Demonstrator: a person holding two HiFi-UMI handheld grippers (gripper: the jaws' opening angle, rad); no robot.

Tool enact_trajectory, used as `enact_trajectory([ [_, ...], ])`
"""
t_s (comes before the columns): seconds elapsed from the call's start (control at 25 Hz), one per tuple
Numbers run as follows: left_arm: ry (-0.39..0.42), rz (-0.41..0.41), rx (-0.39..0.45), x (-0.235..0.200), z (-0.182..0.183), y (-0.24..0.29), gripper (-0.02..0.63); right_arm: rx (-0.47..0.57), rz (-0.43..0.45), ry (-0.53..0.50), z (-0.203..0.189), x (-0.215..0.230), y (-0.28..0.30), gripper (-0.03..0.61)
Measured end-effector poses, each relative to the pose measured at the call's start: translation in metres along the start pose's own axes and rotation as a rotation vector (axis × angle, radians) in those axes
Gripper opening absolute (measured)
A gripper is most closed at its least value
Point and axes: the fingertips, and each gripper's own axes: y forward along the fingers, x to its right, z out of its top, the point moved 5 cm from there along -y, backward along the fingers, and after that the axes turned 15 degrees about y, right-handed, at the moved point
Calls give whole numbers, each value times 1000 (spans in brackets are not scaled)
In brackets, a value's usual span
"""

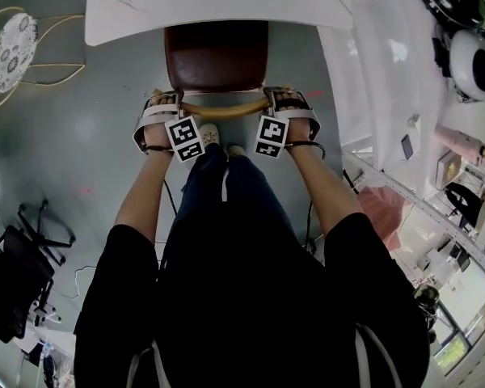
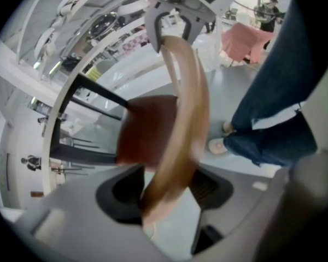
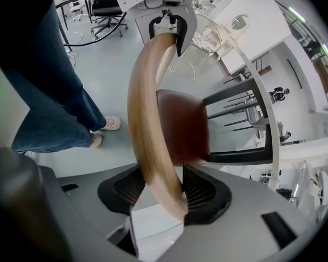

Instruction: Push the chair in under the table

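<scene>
The chair is set partly under the white counter. Its wooden backrest rail, judged rigid but smooth, is clamped at its ends by the left gripper and the right gripper.

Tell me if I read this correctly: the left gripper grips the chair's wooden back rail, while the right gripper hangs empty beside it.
Not quite. The right gripper is not empty: the right gripper view shows its jaws closed on the same wooden back rail. The left gripper grips that rail, as you said.
</scene>
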Motion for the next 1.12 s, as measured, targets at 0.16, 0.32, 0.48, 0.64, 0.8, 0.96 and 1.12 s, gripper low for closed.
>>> enact_trajectory([
  [0.16, 5, -10, 0, -6, -2, 2, 249, -3, 14, -10, 2, 6, 3, 206],
  [0.32, 2, -9, -6, -6, 0, 2, 249, 4, 23, -13, 0, 7, 3, 206],
  [0.48, 0, 0, -27, -5, 0, 4, 249, -2, 57, 18, 0, 7, 5, 207],
  [0.64, -39, -37, 6, -4, 2, 1, 261, -8, 116, 61, -1, 7, 5, 207],
  [0.8, -74, -61, 58, -2, 4, -15, 273, 1, 117, 51, -5, 3, -6, 209],
  [0.96, -133, -14, 107, 0, 5, -38, 272, 65, 100, 68, -6, 4, -27, 209],
  [1.12, -217, 18, 163, 0, 12, -61, 259, 132, 83, 107, 0, 7, -50, 209],
])
